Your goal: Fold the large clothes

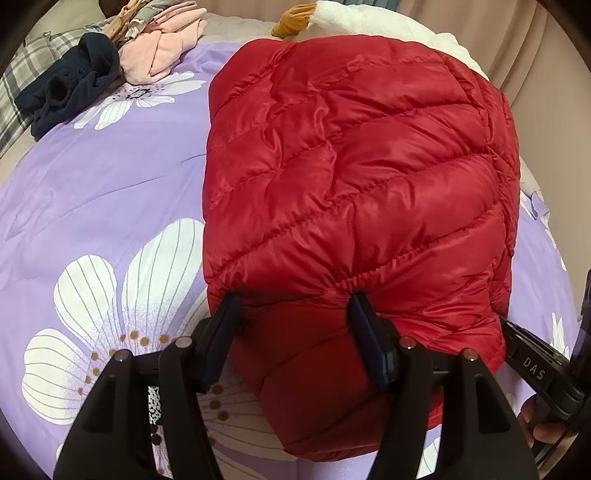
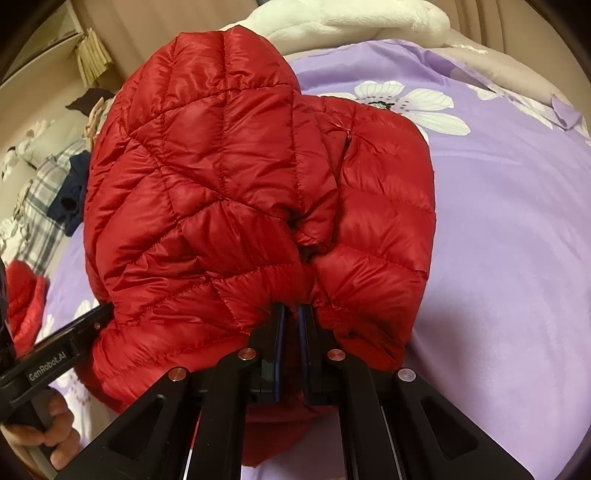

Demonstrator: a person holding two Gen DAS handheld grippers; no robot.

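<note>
A red quilted down jacket (image 1: 351, 166) lies folded in a puffy bundle on the purple flowered bedspread (image 1: 92, 177). My left gripper (image 1: 293, 306) stands open at the bundle's near edge, and the red fabric bulges between its spread jaws. In the right wrist view the same jacket (image 2: 229, 177) fills the middle. My right gripper (image 2: 291, 310) is shut on a pinch of its near hem, which puckers around the narrow gap. A black finger (image 1: 524, 350) of the right gripper shows at the jacket's right corner.
A pile of pink and patterned clothes (image 1: 159, 48) and a navy garment (image 1: 74, 85) lie at the bed's far left, beside plaid fabric (image 1: 22, 81). A white plush blanket (image 2: 351, 18) lies behind the jacket. A person's hand (image 2: 55, 435) holds the left gripper's handle.
</note>
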